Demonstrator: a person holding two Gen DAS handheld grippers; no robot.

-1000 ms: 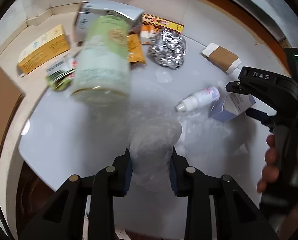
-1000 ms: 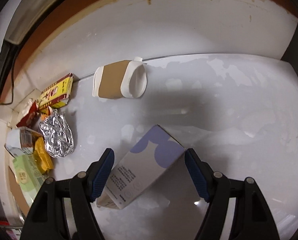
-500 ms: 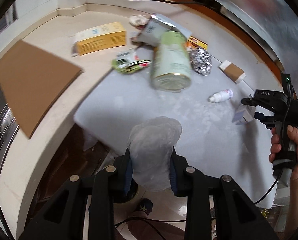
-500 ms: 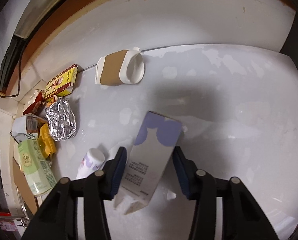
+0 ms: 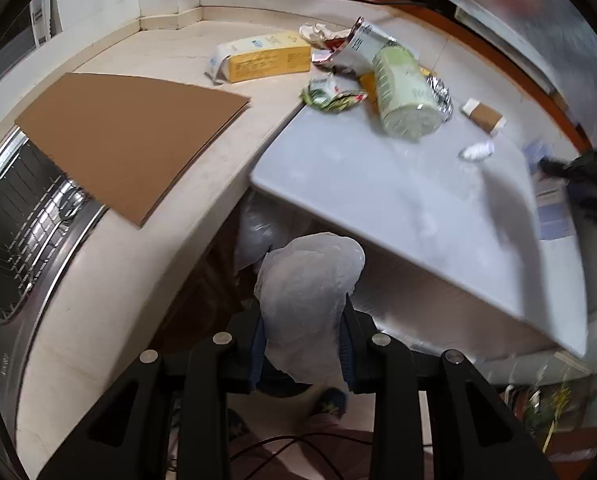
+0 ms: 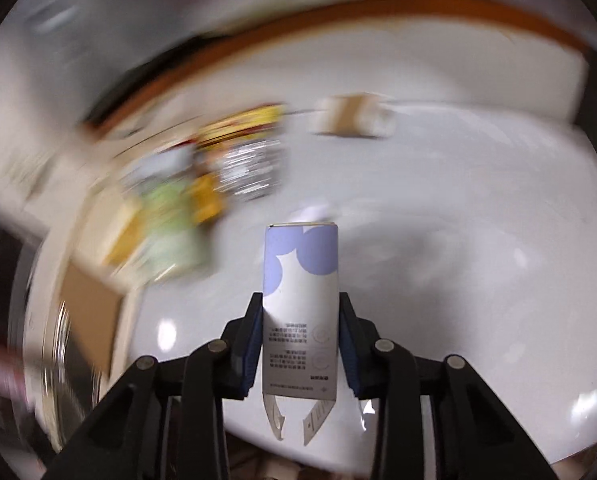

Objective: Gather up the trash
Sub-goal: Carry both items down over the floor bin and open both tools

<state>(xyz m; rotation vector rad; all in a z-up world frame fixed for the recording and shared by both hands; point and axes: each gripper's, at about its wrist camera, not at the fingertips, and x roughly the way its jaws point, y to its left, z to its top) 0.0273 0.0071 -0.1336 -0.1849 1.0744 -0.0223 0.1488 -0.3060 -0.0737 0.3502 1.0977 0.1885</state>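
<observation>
My left gripper (image 5: 301, 342) is shut on a crumpled clear plastic bag (image 5: 308, 300), held off the front-left corner of the white table (image 5: 378, 196), above the floor. My right gripper (image 6: 300, 344) is shut on a white and lilac carton (image 6: 300, 300) and holds it upright above the table; it shows blurred at the right edge of the left wrist view (image 5: 550, 196). On the table lie a green canister (image 5: 402, 92), a small white bottle (image 5: 476, 151), a brown-sleeved paper cup (image 5: 483, 115), crumpled foil (image 5: 438, 88) and wrappers (image 5: 330, 94).
A beige counter (image 5: 170, 56) meets the table's left side and bears a brown cardboard sheet (image 5: 126, 136) and a yellow box (image 5: 262, 60). A steel sink with a rack (image 5: 22, 216) is at far left. A white bag (image 5: 258, 232) hangs under the table. Cables lie on the floor.
My left gripper has pulled back and down off the table edge with the plastic bag. My right gripper has closed on the carton and lifted it off the table, swinging fast.
</observation>
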